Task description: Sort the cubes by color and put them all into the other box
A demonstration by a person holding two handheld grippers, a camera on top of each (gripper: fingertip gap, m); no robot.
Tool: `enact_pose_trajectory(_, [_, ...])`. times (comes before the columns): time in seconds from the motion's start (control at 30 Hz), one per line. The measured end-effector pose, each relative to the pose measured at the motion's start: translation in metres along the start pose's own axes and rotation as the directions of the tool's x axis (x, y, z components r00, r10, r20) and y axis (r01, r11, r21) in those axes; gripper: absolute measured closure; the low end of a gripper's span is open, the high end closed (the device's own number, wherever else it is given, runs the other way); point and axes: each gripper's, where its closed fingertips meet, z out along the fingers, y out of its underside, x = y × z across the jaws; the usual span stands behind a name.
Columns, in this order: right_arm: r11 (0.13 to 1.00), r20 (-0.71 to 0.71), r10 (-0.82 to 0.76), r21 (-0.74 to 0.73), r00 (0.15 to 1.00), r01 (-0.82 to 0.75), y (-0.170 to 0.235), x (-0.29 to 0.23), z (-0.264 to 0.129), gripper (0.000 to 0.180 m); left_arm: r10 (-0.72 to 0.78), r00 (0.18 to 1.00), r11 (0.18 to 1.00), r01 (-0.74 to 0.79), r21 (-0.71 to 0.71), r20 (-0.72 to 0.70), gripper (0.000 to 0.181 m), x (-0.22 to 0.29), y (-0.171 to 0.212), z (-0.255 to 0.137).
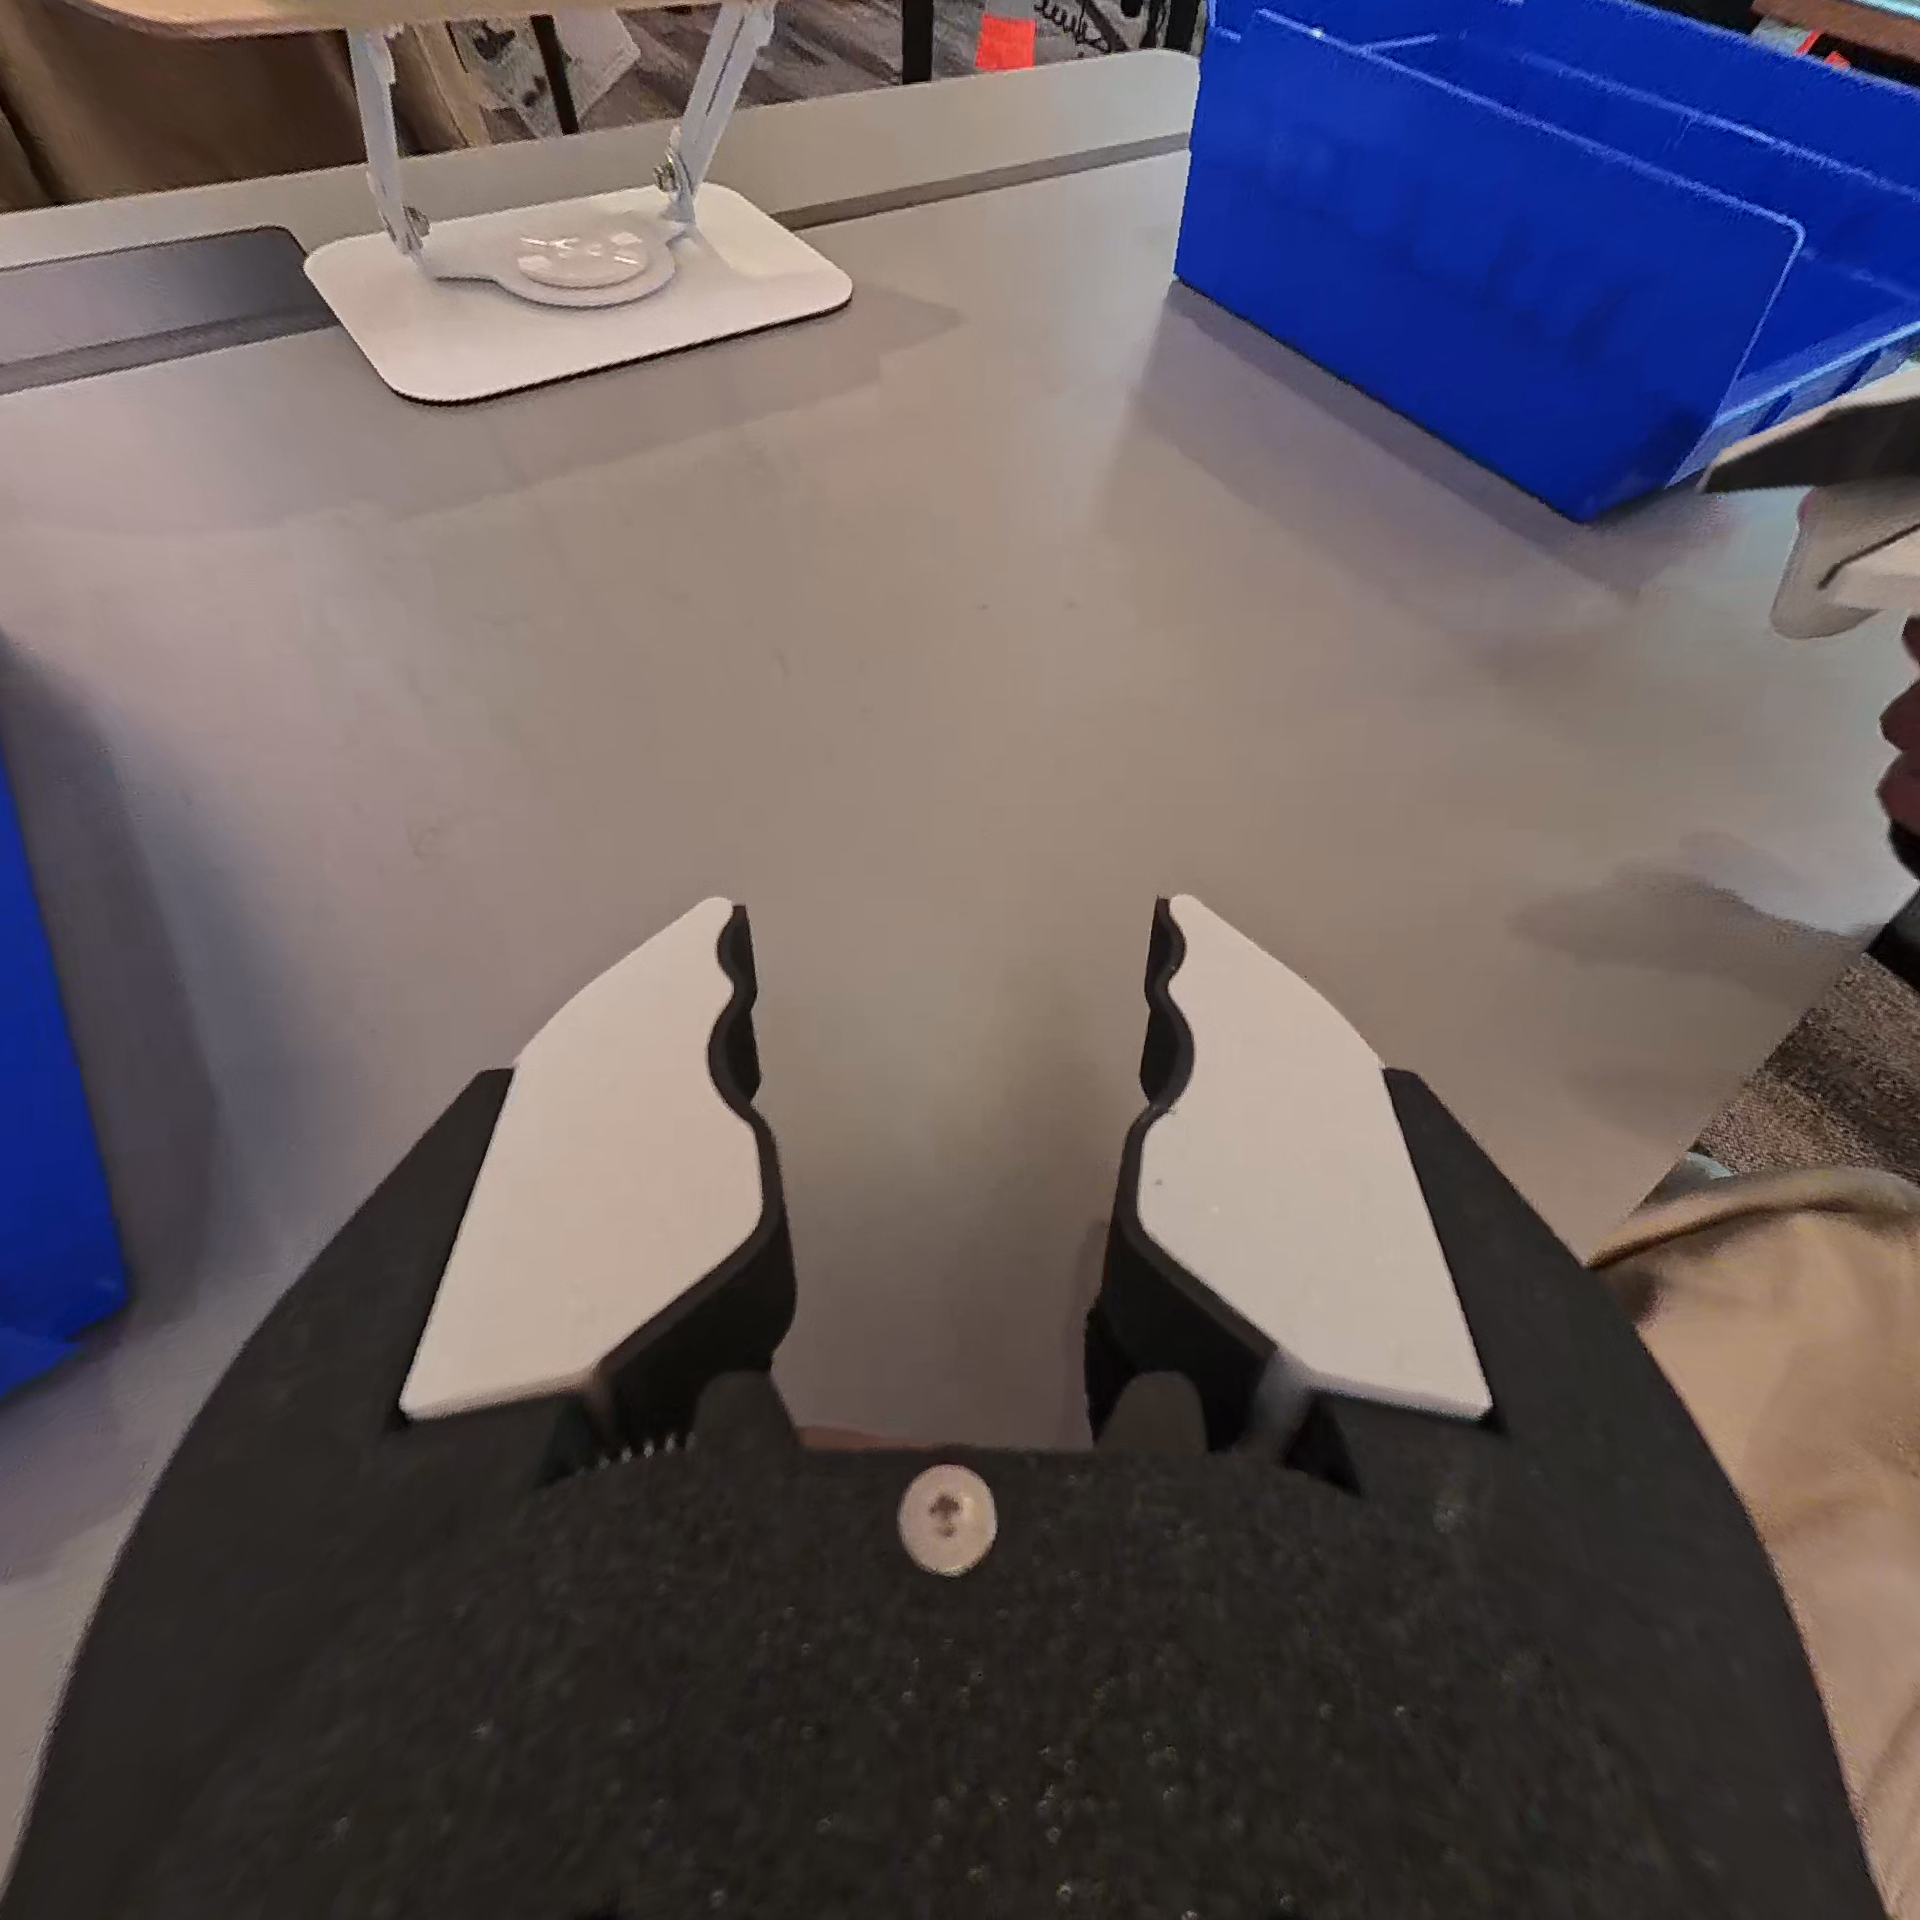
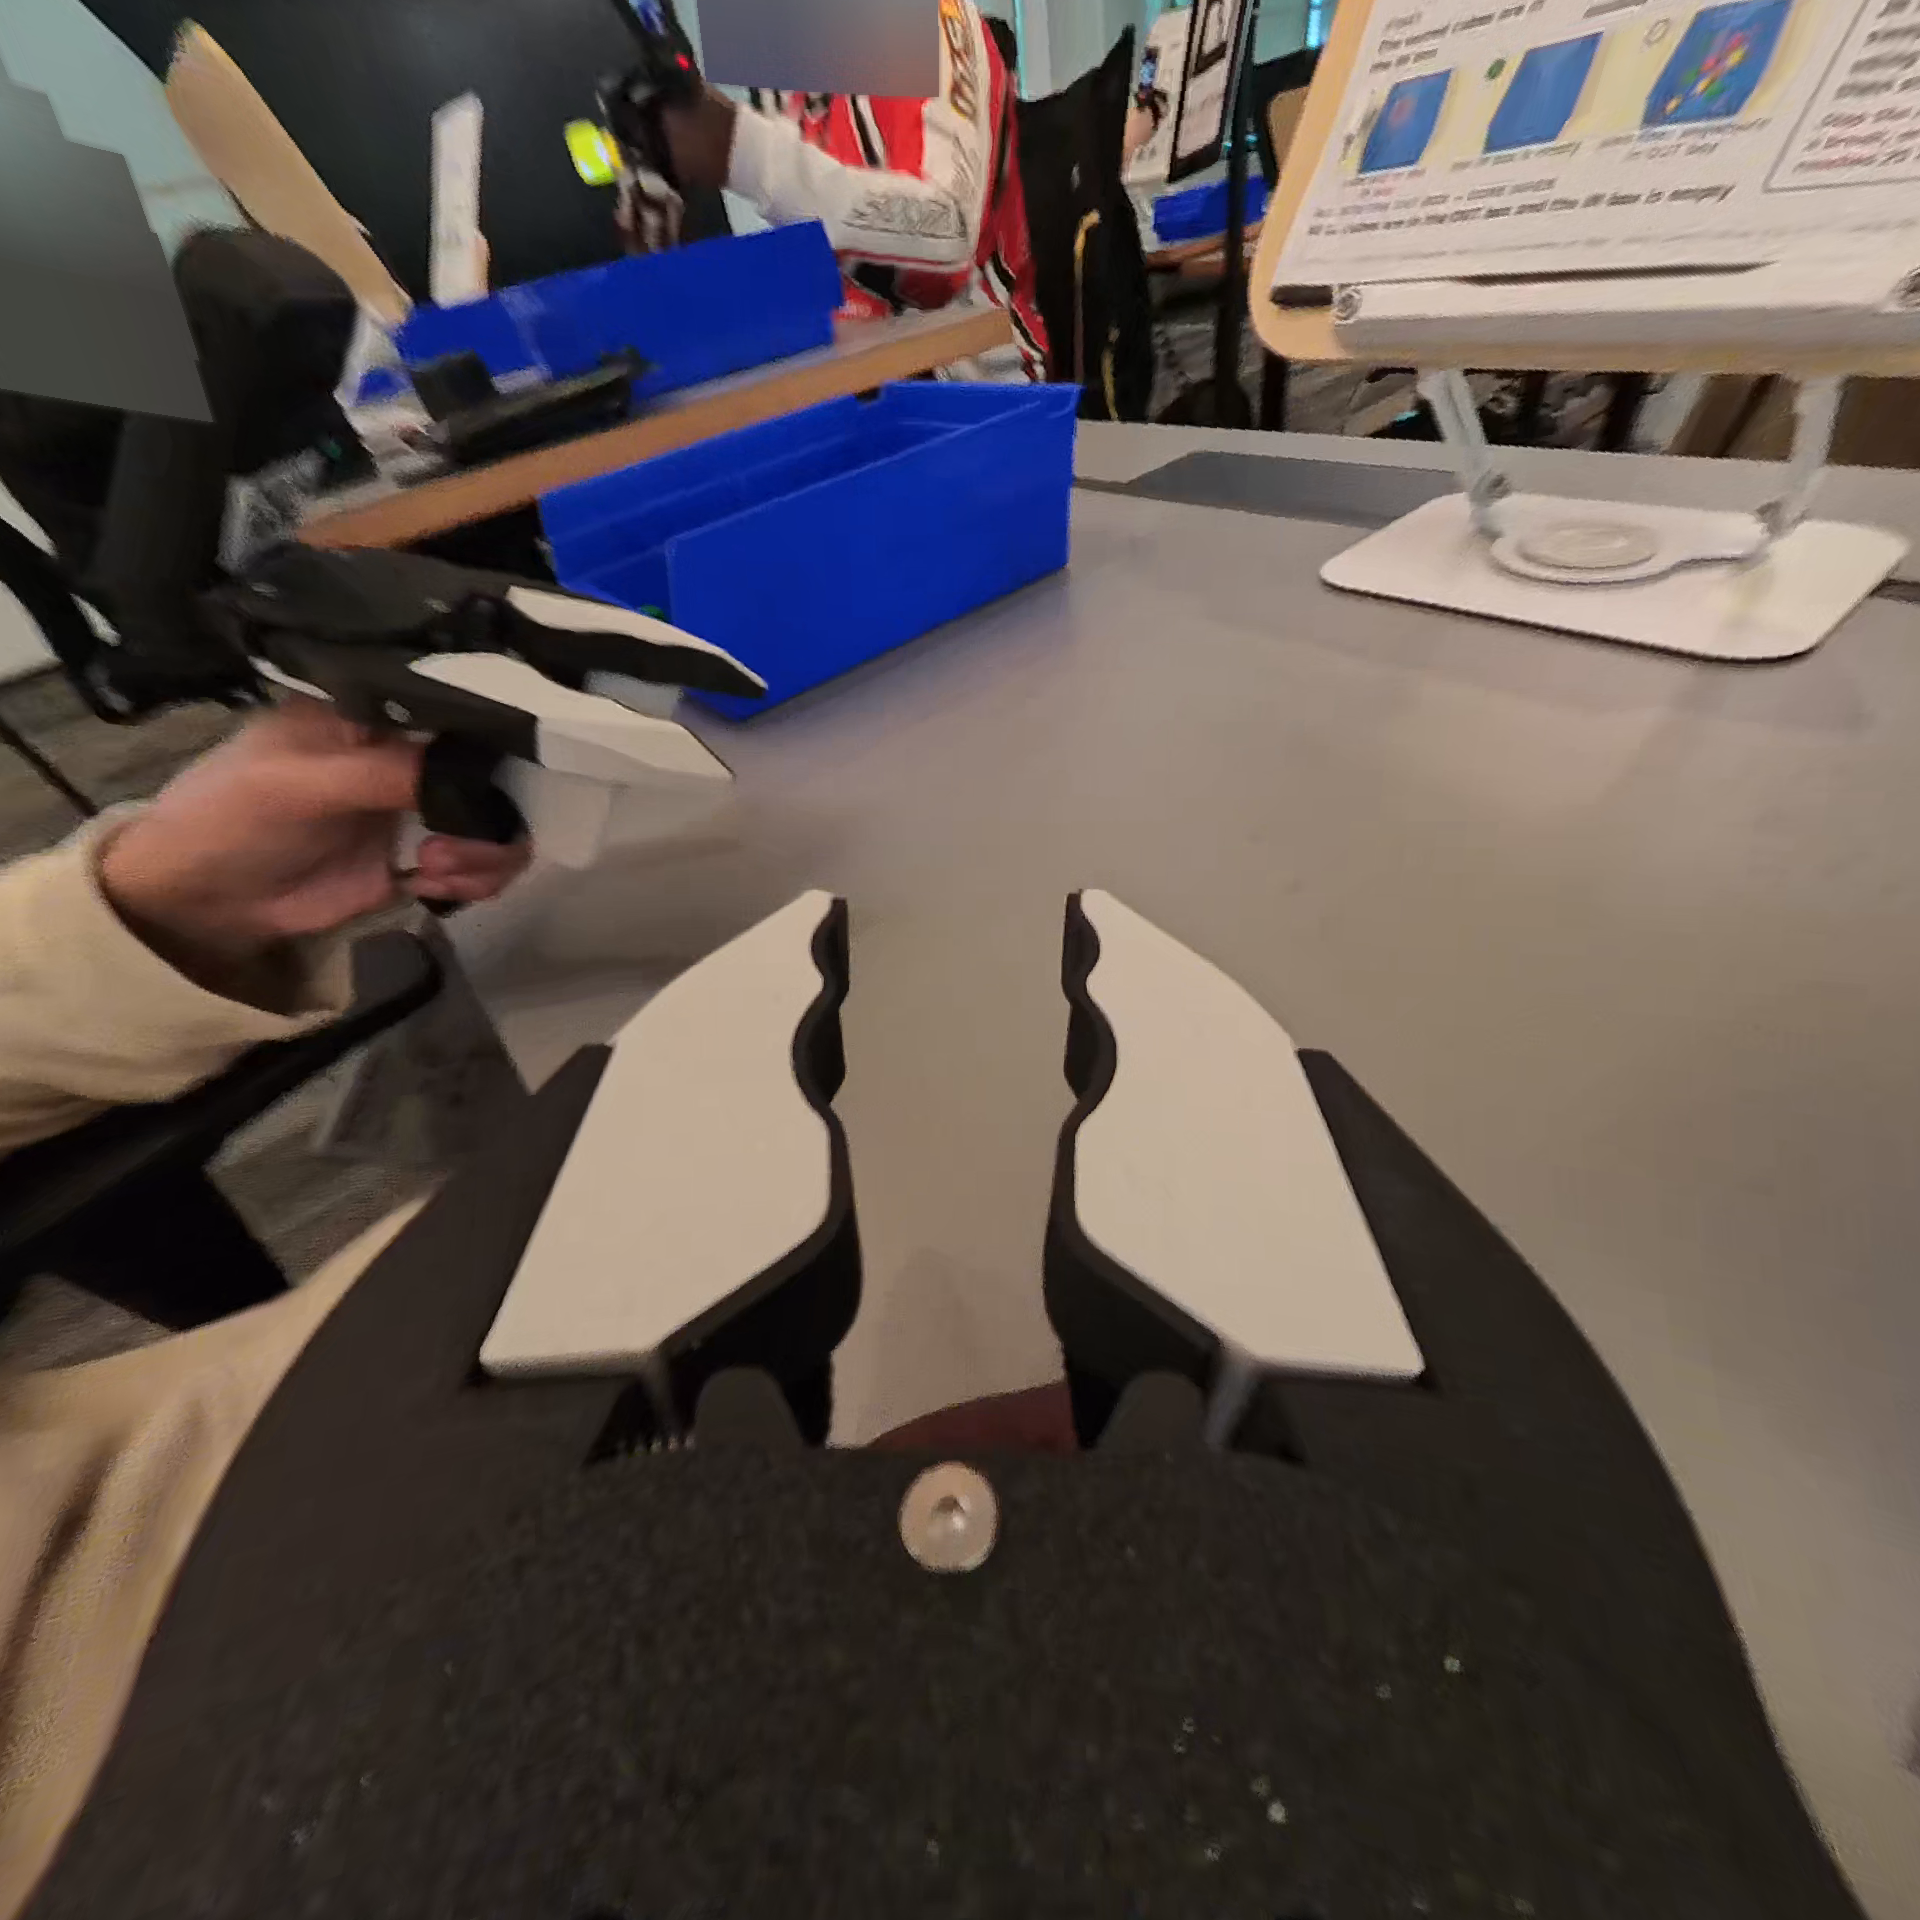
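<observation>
No cube shows clearly. My left gripper (image 1: pixel 948 914) is open and empty, low over the bare grey table (image 1: pixel 935 644). A blue box (image 1: pixel 1455 270) with an inner divider stands ahead to its right. A second blue box's wall (image 1: pixel 42 1091) is at the left edge. My right gripper (image 2: pixel 954 904) is open and empty over the table, its jaws a little narrower. The right wrist view shows the left gripper (image 2: pixel 743 727) held by a hand, in front of a divided blue box (image 2: pixel 831 520). A small green speck (image 2: pixel 652 611) sits inside it; too small to identify.
A white stand (image 1: pixel 582 291) with an instruction sheet (image 2: pixel 1600 156) stands at the table's back. The right gripper's body (image 1: pixel 1849 499) juts in at the right edge. Behind is another table (image 2: pixel 665 416) with a blue box and a person. The table's edge runs close on the right (image 1: pixel 1714 1122).
</observation>
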Motion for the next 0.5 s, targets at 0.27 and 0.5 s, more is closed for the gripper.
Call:
enact_pose_trajectory(0.27, [0.969, -0.151, -0.231, -0.123, 0.961, 0.214, 0.016, 0.024, -0.004, 0.143, -0.007, 0.998, 0.999, 0.004, -0.042, -0.063, 0.108, 0.006, 0.005, -0.006])
enact_pose_trajectory(0.5, [0.984, -0.122, -0.155, -0.106, 0.980, 0.142, 0.013, 0.026, -0.006, 0.145, -0.004, 0.987, 0.982, 0.034, -0.187, 0.158, 0.108, -0.096, -0.016, -0.081])
